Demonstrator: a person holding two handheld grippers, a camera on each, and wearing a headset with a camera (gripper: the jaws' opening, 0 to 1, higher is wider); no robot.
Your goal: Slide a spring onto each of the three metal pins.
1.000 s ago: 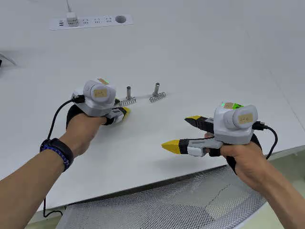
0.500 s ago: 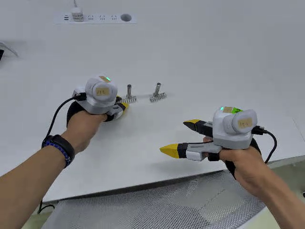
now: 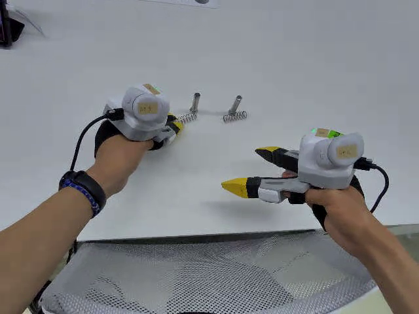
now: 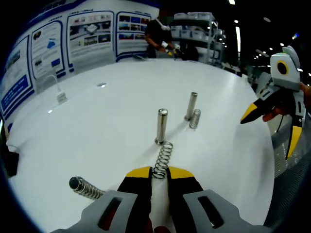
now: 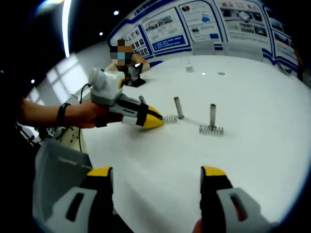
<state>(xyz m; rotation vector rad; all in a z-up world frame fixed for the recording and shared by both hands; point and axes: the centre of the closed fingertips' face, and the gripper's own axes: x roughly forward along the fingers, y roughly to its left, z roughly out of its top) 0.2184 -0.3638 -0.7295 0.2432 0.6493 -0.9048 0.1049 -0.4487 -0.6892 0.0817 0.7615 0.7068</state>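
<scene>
Left claw (image 5: 156,121) at spring (image 5: 170,119) beside pin (image 5: 178,108)

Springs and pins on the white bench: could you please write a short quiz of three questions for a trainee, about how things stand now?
1. True or false: the right tool is shut on a pin.
2. What is the left tool shut on? A) a cable B) one end of a spring C) nothing
3. Fill the gap: the loose spring lies ___ the far pin, not around it.
Key: 1 false, its jaws stand apart and hold nothing; 2 B; 3 beside.
</scene>
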